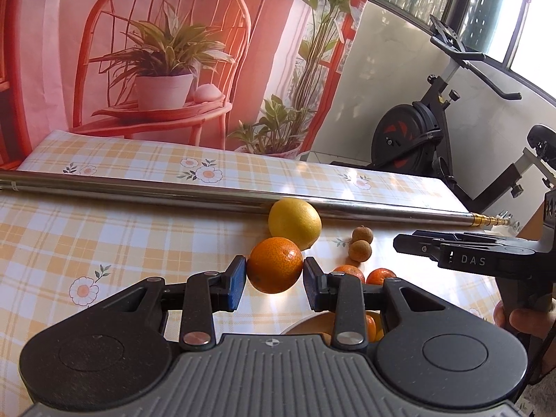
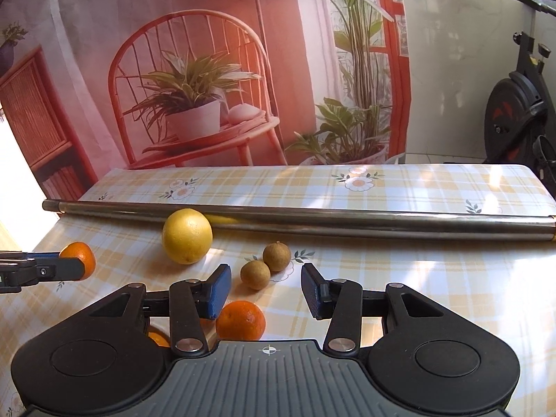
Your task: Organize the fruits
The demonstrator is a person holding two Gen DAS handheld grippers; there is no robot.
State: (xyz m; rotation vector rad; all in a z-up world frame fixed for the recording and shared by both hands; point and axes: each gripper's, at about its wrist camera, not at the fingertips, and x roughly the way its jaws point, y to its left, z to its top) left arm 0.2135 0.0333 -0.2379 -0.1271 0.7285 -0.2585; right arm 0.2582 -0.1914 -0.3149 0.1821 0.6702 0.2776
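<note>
The desk [image 2: 417, 278], covered in a yellow-checked floral cloth, carries a long steel pole [image 2: 312, 220] along its far edge. Against the pole sits a large round yellow citrus [image 2: 187, 236]. The left hand-held gripper [image 1: 274, 276] clamps a round orange mandarin [image 1: 274, 269] between its blue pads, lifted off the desk. The right hand-held gripper [image 2: 266, 290] stands apart, empty, above another orange mandarin [image 2: 240, 320] and two small brown longans [image 2: 266, 266].

Orange mandarin [image 1: 274, 270], yellow citrus [image 1: 294, 223], brown longans [image 2: 266, 264], yellow-plaid flowered tablecloth [image 1: 104, 229], silver pole [image 1: 139, 193], blue-padded fingers [image 1: 236, 283].
</note>
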